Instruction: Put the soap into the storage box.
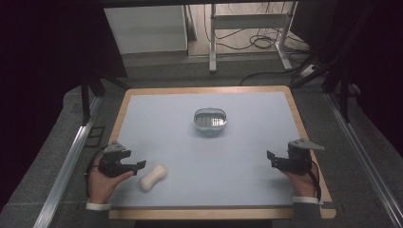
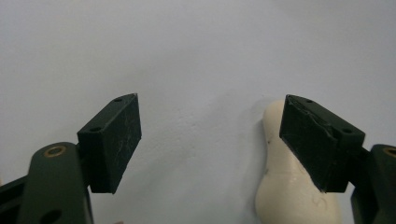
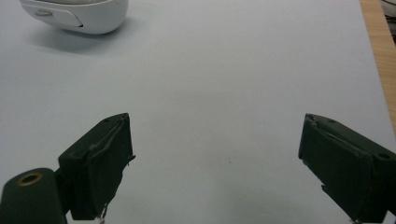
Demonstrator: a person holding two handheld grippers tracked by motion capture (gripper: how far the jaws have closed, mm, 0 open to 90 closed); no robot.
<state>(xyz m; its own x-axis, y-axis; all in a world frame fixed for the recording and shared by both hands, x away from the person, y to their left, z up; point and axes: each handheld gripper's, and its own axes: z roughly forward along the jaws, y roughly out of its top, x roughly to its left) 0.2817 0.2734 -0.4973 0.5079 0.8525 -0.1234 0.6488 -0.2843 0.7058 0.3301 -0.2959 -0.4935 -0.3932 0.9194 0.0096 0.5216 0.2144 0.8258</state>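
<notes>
Setup: I'm working two handheld grippers over a pale blue desk (image 1: 247, 156) with a wooden border.

Left gripper (image 1: 140, 165): jaws released and spread wide, nothing between them. It sits low near the front left of the desk, pointing at the cream piece.

Cream peanut-shaped piece (image 1: 152, 177): lies flat on the desk just beside the left jaws. In the left gripper view it (image 2: 289, 186) sits off to one side, partly behind one jaw, not centred in the gap.

Right gripper (image 1: 270, 156): jaws also released and wide, empty, parked near the front right edge, well apart from everything.

White oval container (image 1: 210, 121): mid-desk, farther back, top looks open or shiny, can't tell which.

What worries me: if I close now, I reckon one jaw lands on top of the piece or nudges it sideways instead of pinching it. It looks smooth and rounded, so an off-centre squeeze could squirt it out.

Fix, I think: shift the left gripper across first.
</notes>
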